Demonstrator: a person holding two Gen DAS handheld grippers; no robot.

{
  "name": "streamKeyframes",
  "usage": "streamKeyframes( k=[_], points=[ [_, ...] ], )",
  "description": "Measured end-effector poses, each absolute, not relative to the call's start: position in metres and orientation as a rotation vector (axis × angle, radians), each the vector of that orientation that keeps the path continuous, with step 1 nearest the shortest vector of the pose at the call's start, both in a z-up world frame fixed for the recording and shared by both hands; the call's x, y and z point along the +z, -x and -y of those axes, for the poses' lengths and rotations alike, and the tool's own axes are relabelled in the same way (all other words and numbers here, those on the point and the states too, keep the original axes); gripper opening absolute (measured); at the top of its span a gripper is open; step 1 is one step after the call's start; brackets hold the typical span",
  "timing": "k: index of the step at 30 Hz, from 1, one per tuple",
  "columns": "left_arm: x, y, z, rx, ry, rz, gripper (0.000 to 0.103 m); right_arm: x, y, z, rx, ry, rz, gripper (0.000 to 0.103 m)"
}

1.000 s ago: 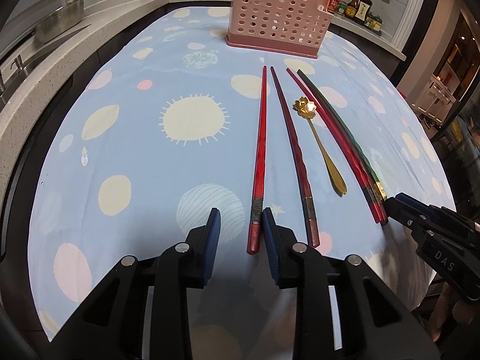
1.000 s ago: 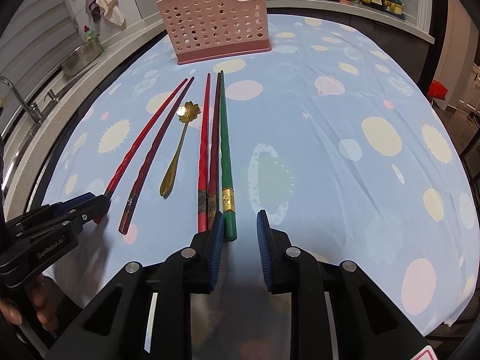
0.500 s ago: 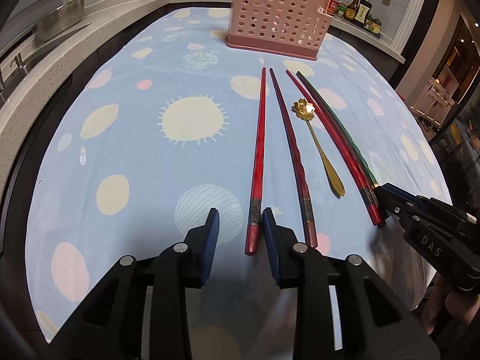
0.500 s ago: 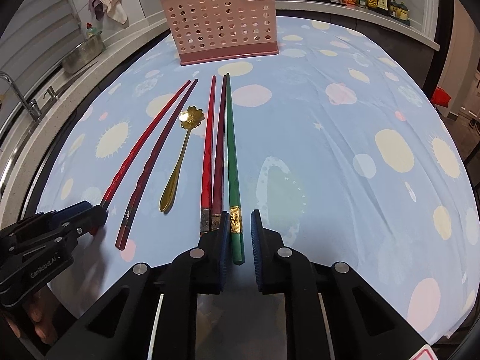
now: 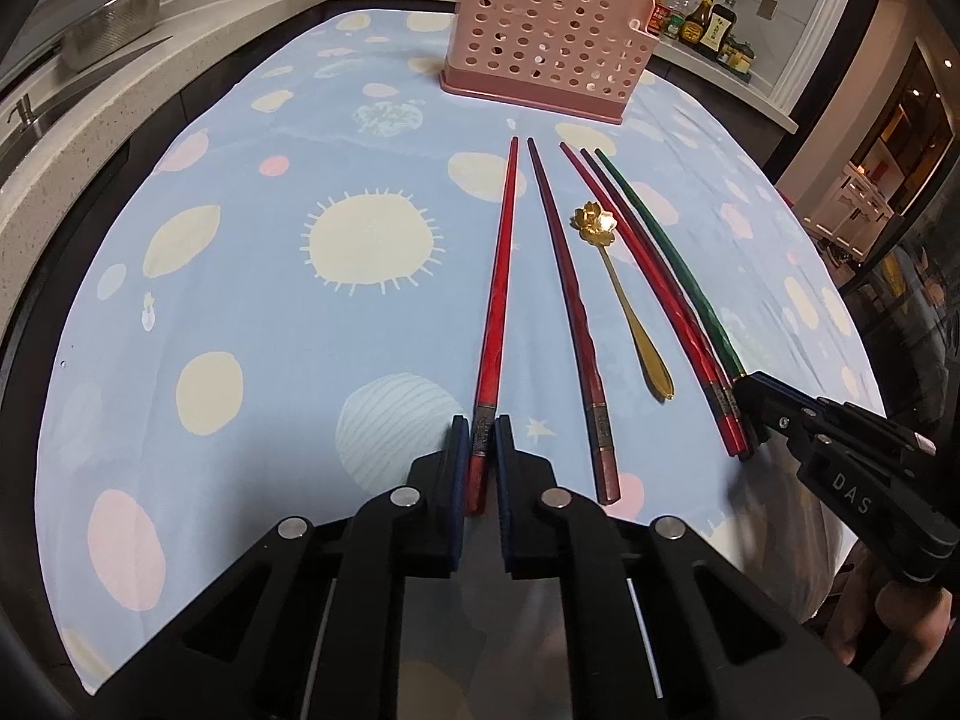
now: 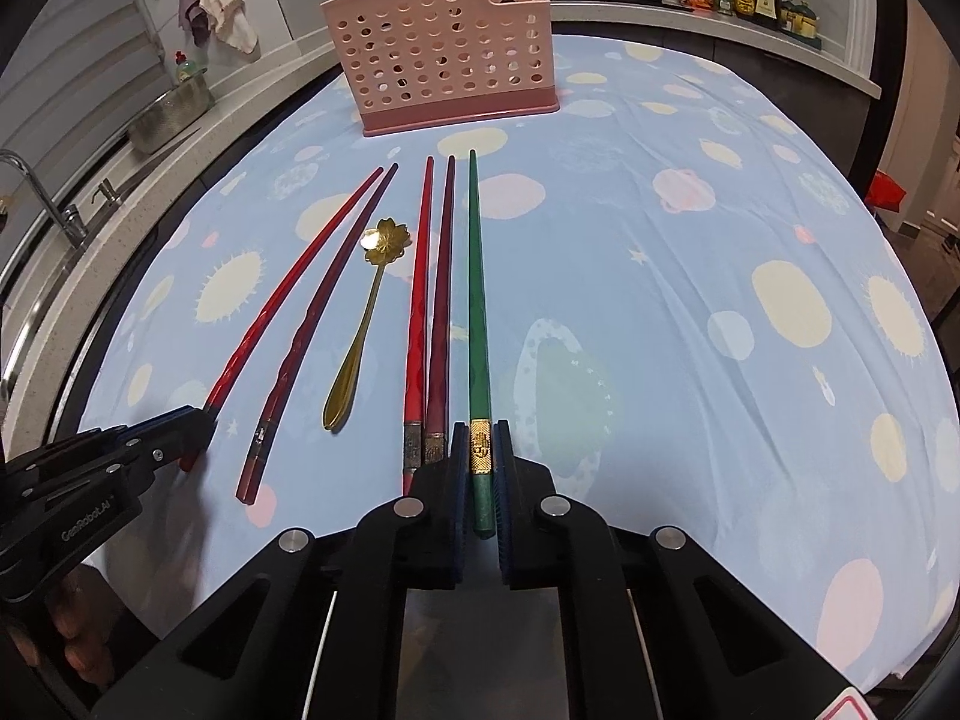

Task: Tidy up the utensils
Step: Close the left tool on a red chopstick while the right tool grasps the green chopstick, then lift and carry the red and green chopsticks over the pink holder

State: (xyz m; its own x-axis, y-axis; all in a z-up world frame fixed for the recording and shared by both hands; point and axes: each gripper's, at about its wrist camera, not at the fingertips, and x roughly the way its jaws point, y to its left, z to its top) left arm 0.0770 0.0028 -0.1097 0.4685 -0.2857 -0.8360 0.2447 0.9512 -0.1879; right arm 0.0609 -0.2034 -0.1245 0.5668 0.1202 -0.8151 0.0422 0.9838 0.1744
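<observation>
L tongs [image 5: 480, 441] closing on red chopstick [image 5: 495, 294], R tongs [image 6: 480, 444] closing on green chopstick [image 6: 478, 300]; butt ends hidden between pads.

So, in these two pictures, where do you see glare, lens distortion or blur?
Left wrist view: glare sits on the gold flower-shaped spoon, and the blue dotted tablecloth bulges from the fisheye. Right wrist view: the long green chopstick stays sharp, while the dark red chopsticks curve toward the edge.

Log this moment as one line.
left gripper: closing on red chopstick | right gripper: closing on green chopstick | pink holder: waiting
</observation>
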Motion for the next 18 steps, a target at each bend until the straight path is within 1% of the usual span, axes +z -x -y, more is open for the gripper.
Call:
streamKeyframes(
  k=[7,18],
  points=[
    [-0.096,-0.073,-0.007,-0.326,0.061,-1.014,0.008,-0.105,-0.053,0.209,0.051,-0.207,-0.924,0.007],
    [-0.028,-0.073,-0.018,-0.341,0.115,-0.877,0.007,-0.035,-0.043,0.226,0.056,-0.258,-0.751,0.007]
  ],
)
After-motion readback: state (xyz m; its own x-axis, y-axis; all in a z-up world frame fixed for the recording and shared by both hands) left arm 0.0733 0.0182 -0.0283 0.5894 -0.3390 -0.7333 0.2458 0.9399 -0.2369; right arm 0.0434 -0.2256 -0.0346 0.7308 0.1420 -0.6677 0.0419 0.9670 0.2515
